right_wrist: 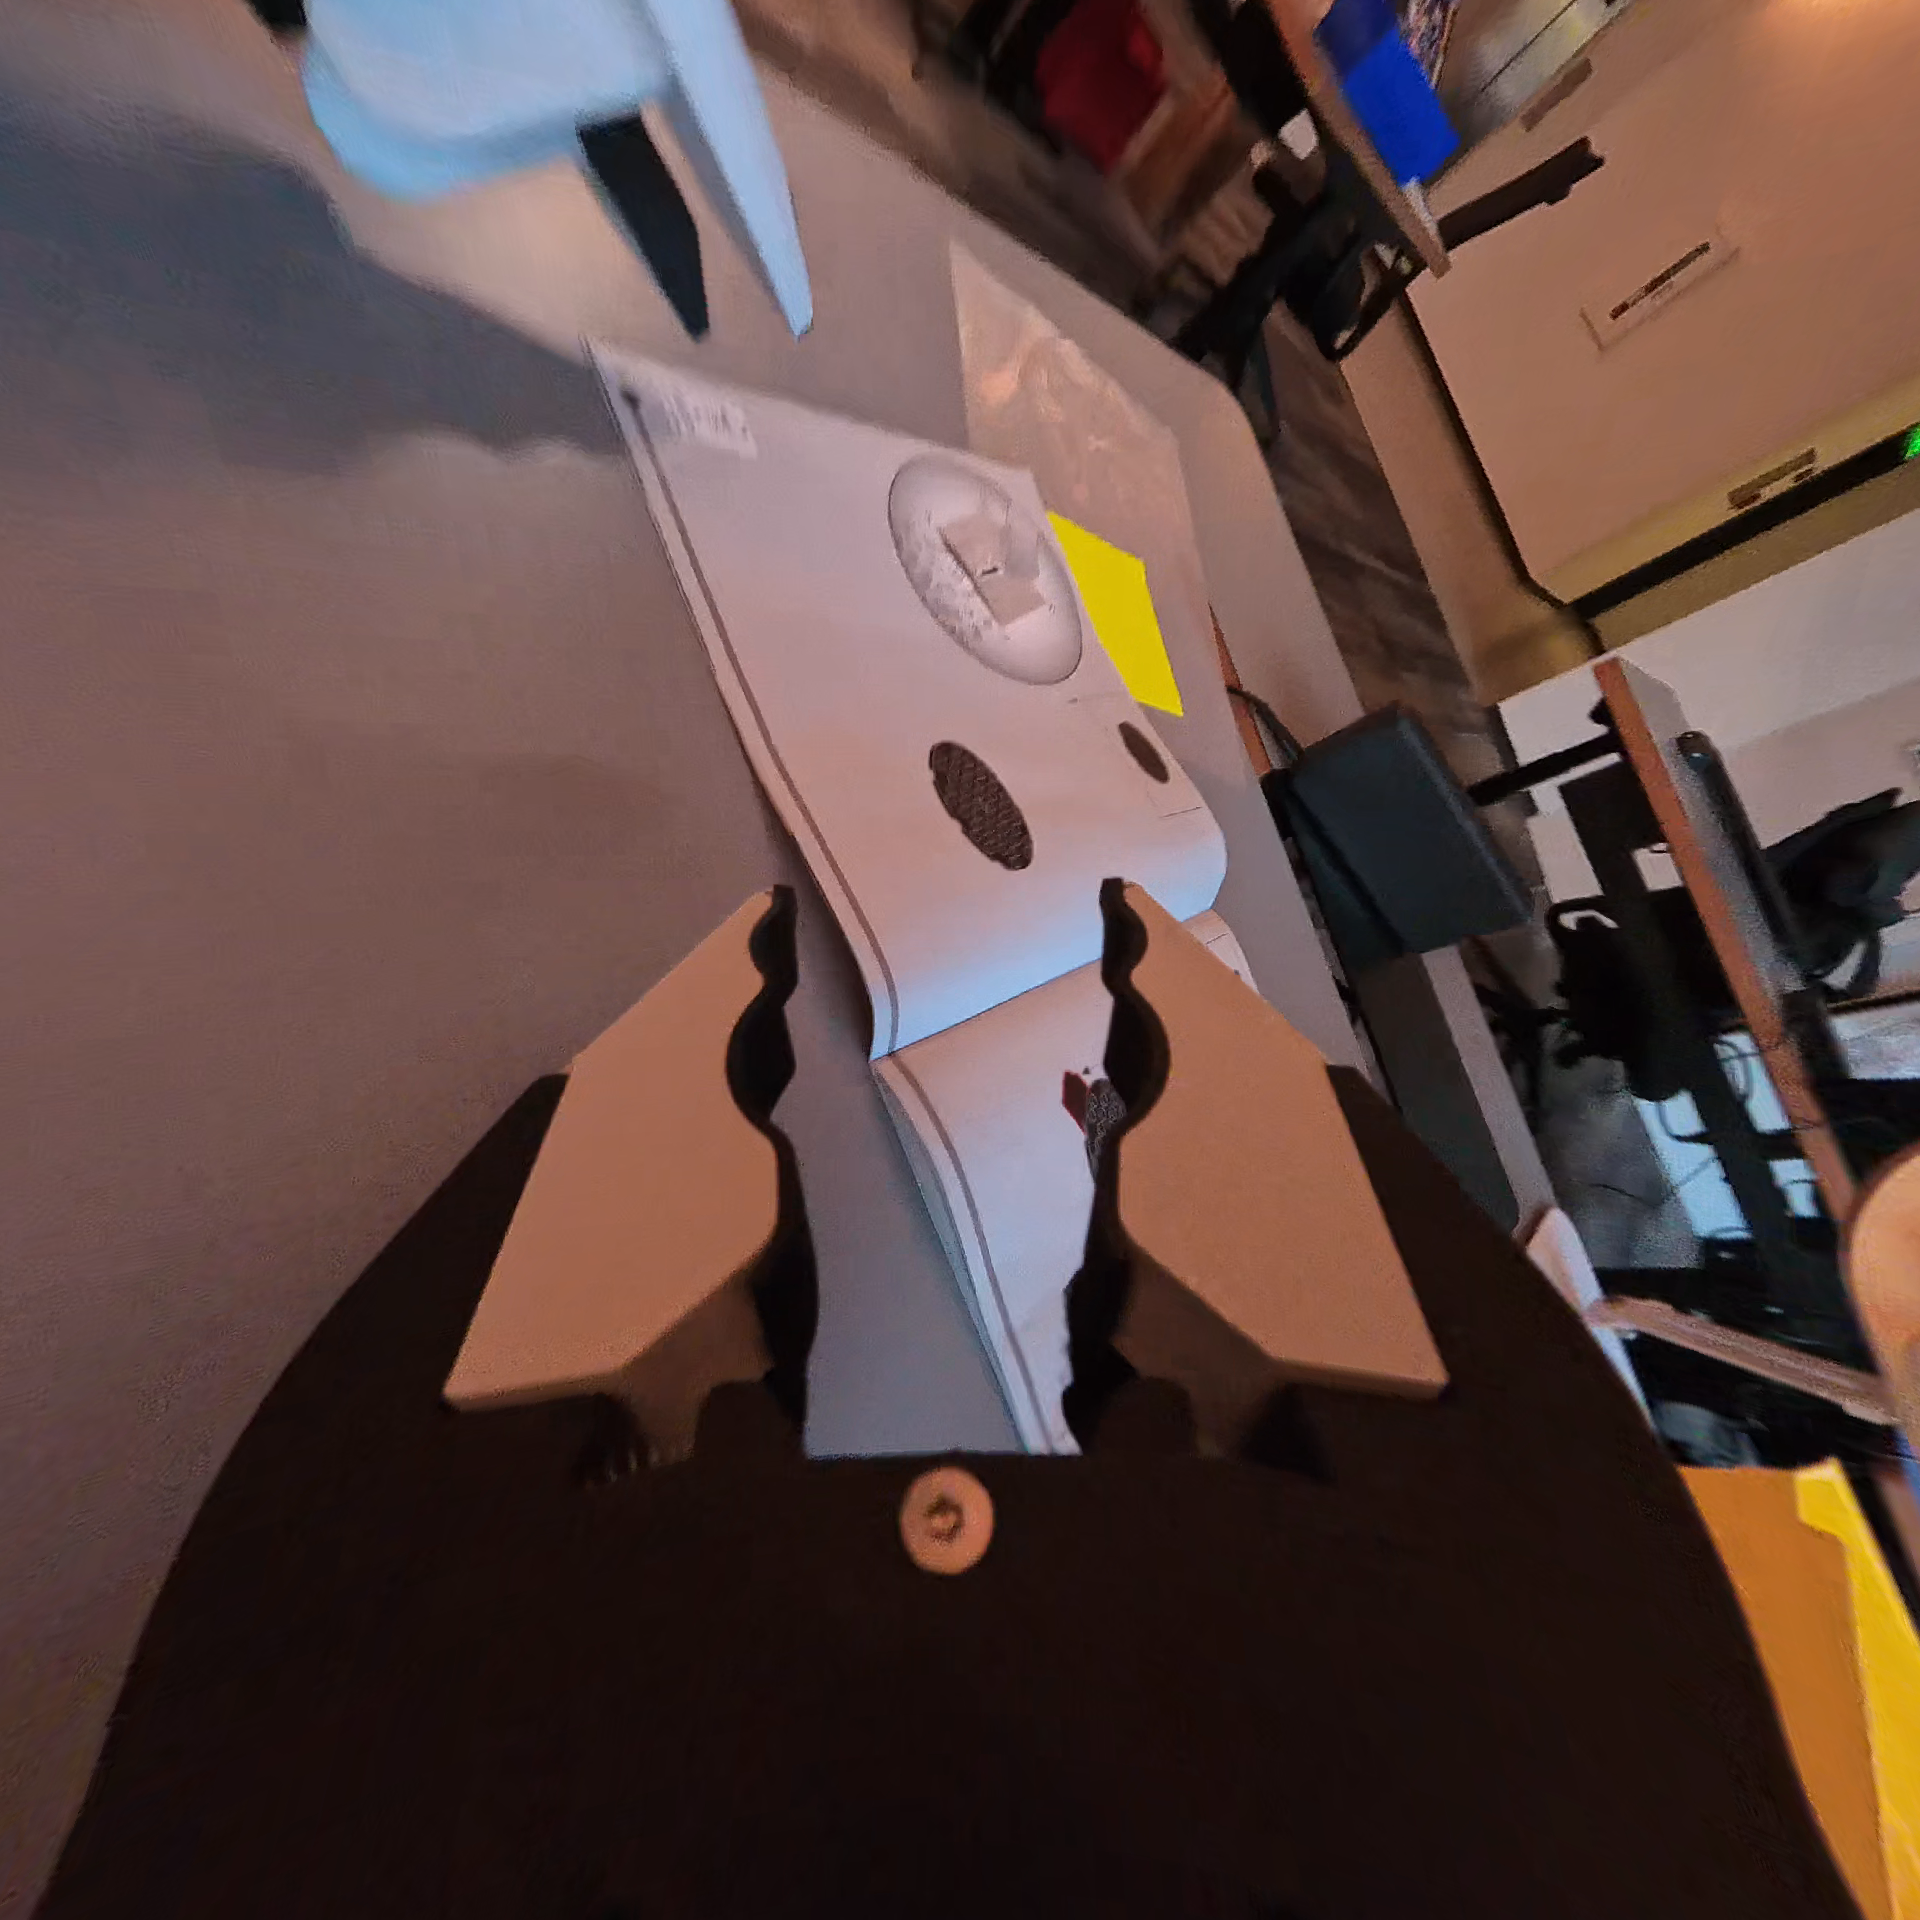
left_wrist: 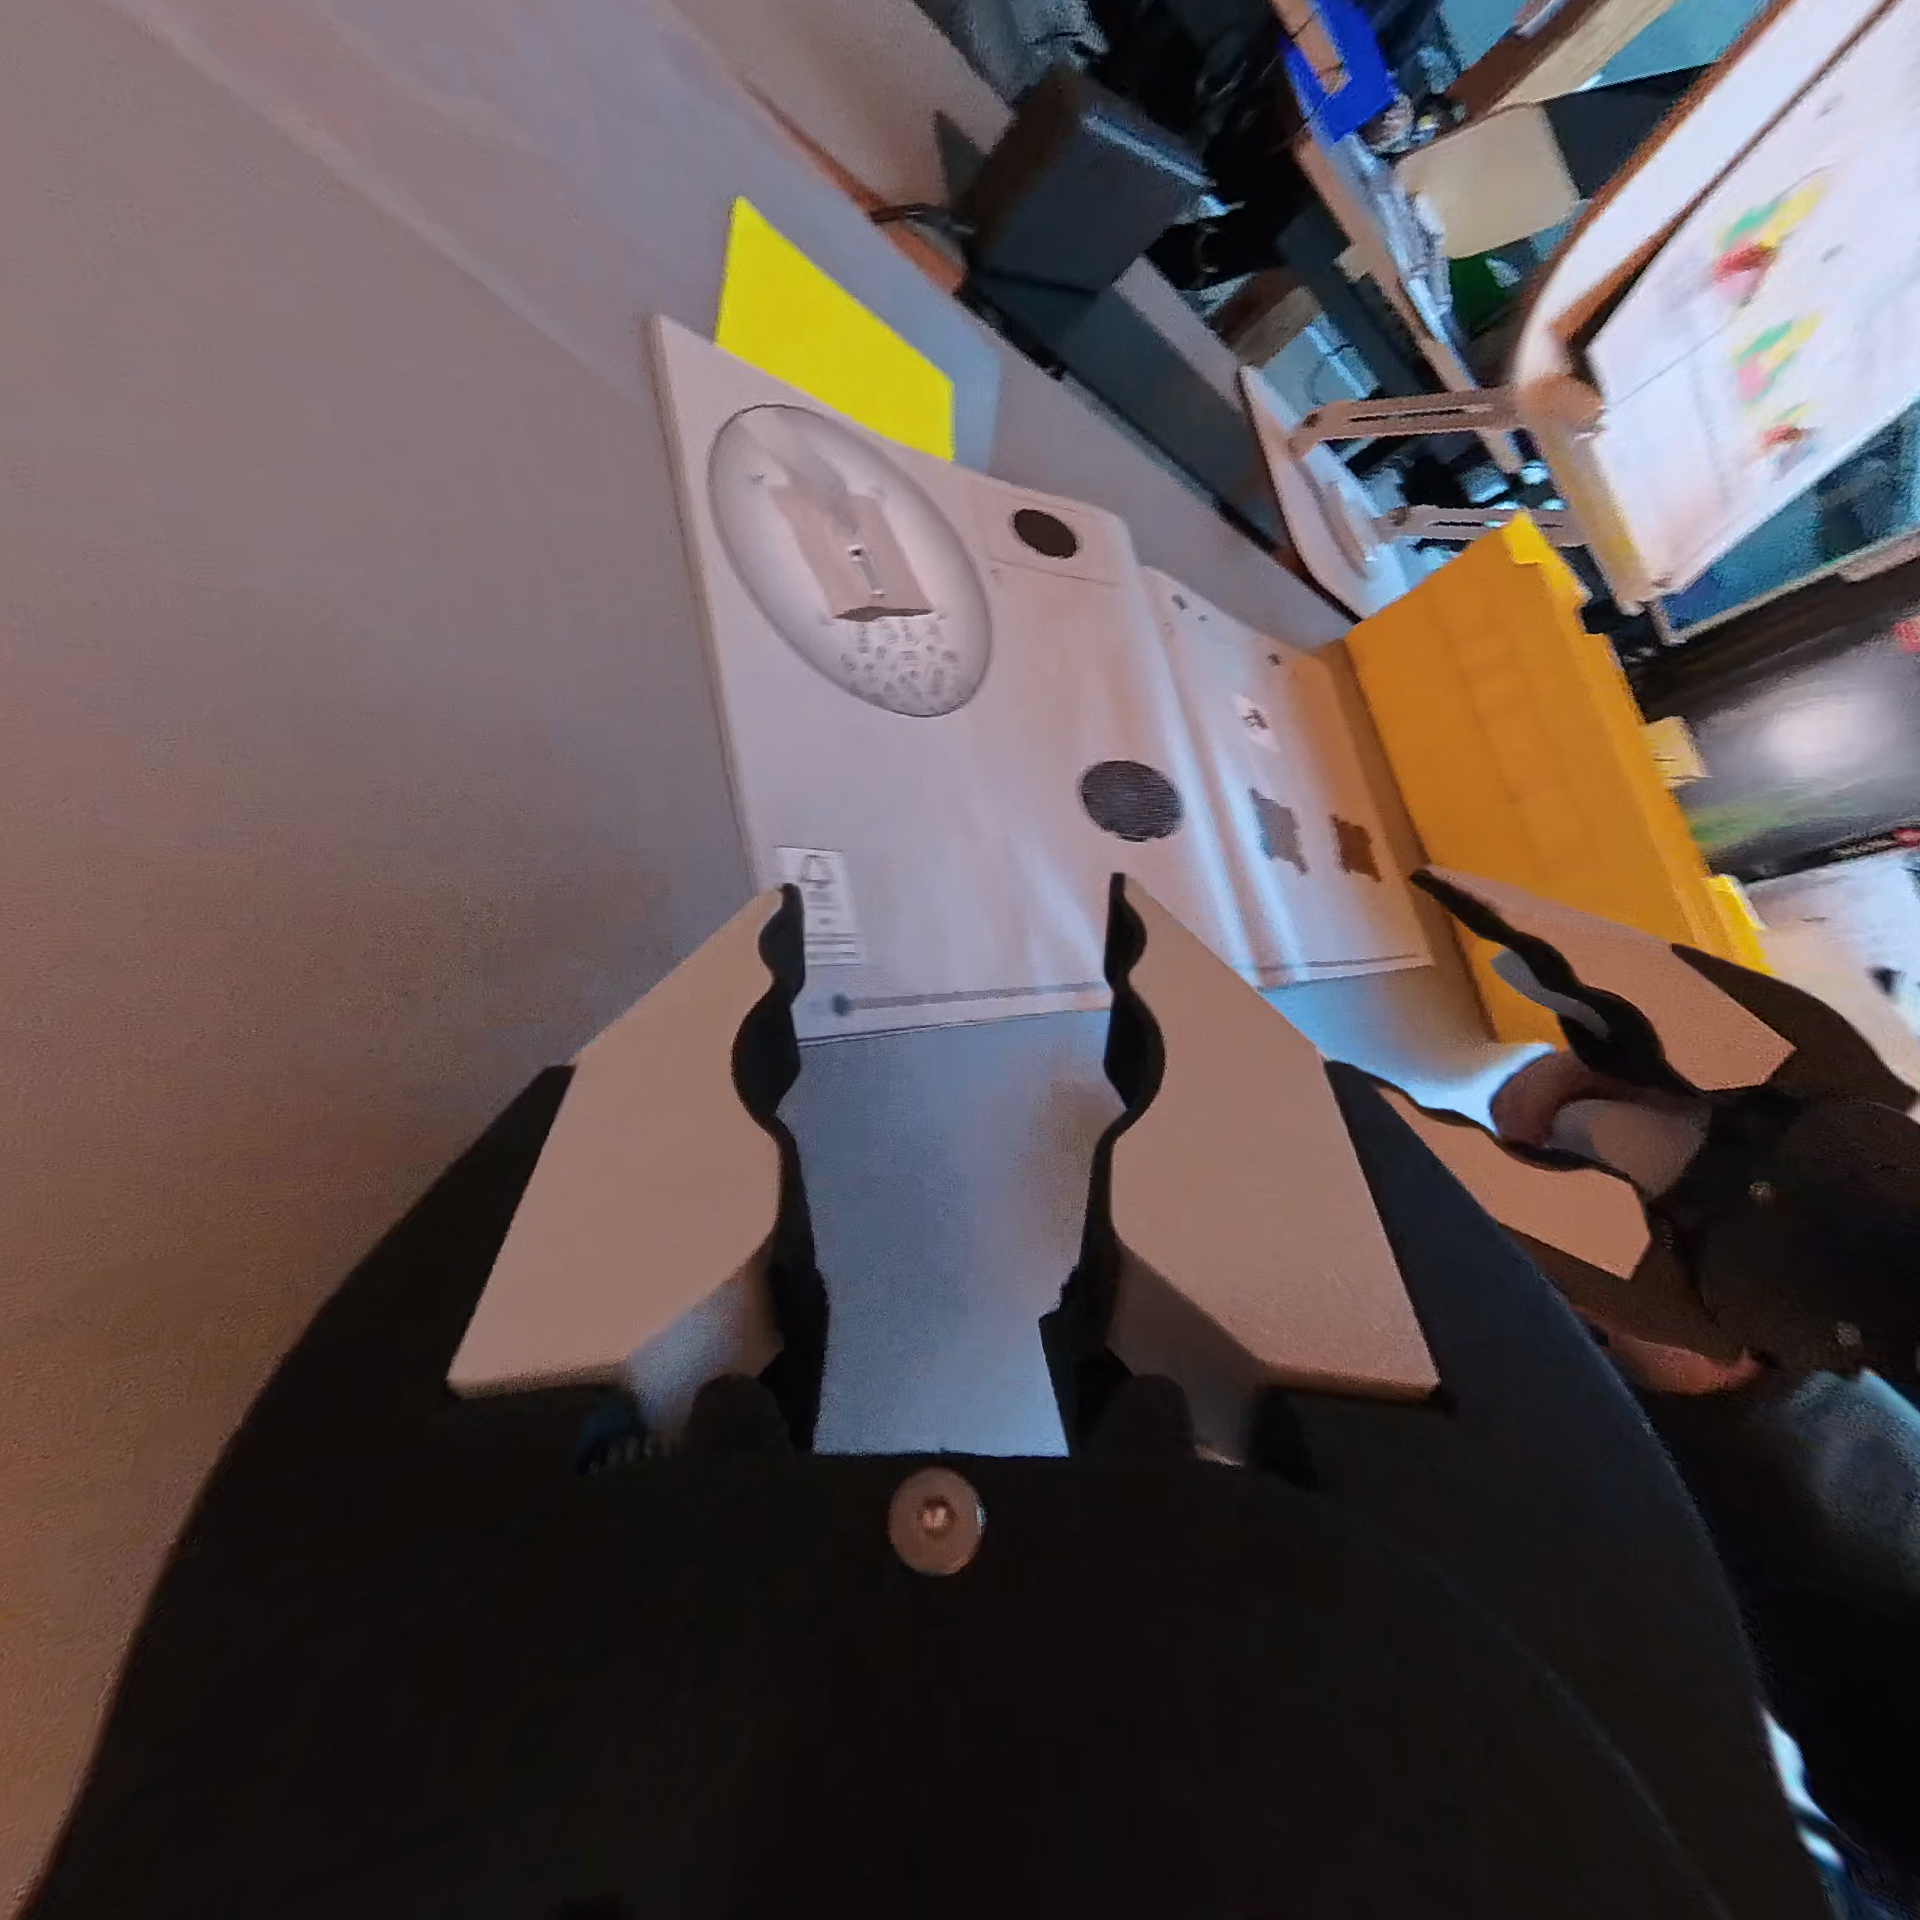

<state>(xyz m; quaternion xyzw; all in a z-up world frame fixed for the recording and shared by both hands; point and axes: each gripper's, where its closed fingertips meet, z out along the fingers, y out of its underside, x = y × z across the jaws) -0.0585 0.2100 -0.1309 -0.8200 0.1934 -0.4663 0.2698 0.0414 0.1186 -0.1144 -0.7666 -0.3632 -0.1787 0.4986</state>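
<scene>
Booklet pages lie open and flat on the grey table, white, printed with a round grey picture and dark dots. From my left gripper I see both fingers spread wide with nothing between them, hovering just short of the booklet's near edge. My right gripper is likewise released and empty, poised above the same booklet near its spine fold. In the left wrist view, the right gripper shows at the side, beside an orange-yellow bin that sits against the booklet's far page. A yellow sheet peeks out from under the booklet's far corner. A black box hangs off the table edge.
</scene>
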